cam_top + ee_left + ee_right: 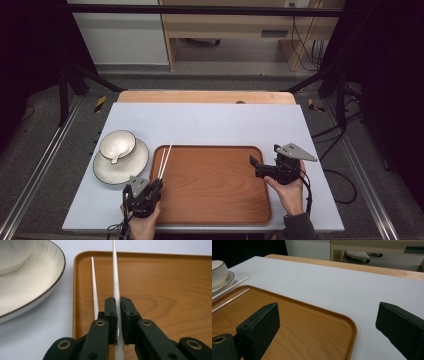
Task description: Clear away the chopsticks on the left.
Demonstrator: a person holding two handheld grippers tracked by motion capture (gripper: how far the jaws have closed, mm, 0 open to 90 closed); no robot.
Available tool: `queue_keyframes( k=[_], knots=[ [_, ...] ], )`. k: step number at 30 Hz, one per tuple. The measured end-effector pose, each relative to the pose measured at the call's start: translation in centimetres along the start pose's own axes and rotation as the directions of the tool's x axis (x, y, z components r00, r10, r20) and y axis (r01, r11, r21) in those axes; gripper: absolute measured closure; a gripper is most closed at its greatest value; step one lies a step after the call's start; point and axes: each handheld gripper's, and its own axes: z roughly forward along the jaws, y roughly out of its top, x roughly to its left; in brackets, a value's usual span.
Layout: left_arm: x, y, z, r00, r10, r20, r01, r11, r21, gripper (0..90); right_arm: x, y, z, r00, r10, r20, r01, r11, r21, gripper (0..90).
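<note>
left gripper (156,186) clamped on one slim white chopstick (115,277) over the near-left corner of the brown wooden tray (215,200); second white chopstick (94,287) lies just beside it. right gripper (256,167) wide open, holding nothing, at tray's right edge.
</note>
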Motion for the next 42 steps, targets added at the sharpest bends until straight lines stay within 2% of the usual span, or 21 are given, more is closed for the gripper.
queue_keyframes(
  k=[4,9,25,32,38,42],
  knots=[
    [0.1,-0.3,0.4,1.0,-0.009,-0.002,0.009,0.9997,0.021,84.1,0.0,0.0,0.0,1.0,0.001,0.001,-0.001,1.0,0.0,5.6],
    [0.3,-0.4,0.5,0.9999,-0.015,-0.007,0.015,0.9996,0.025,84.1,0.0,0.0,0.0,1.0,0.006,0.0,-0.006,1.0,0.001,5.6],
    [-0.4,-0.7,1.2,0.9995,0.024,-0.02,-0.022,0.9958,0.089,83.9,-0.1,-0.1,-0.1,1.0,0.007,-0.001,-0.007,1.0,-0.002,5.6],
    [-0.6,-0.7,1.3,0.9991,0.037,-0.023,-0.035,0.9952,0.091,83.6,-0.1,-0.1,-0.1,1.0,0.006,-0.001,-0.006,1.0,-0.002,5.6],
    [-0.6,-0.7,1.4,0.9987,0.051,-0.011,-0.049,0.9949,0.088,81.0,0.0,-0.1,0.1,1.0,-0.003,0.005,0.003,1.0,0.005,5.6],
    [-0.4,-0.5,1.1,0.9984,0.052,0.02,-0.054,0.9954,0.08,78.4,0.1,-0.2,0.3,1.0,0.002,0.005,-0.002,1.0,0.01,5.6]
  ],
)
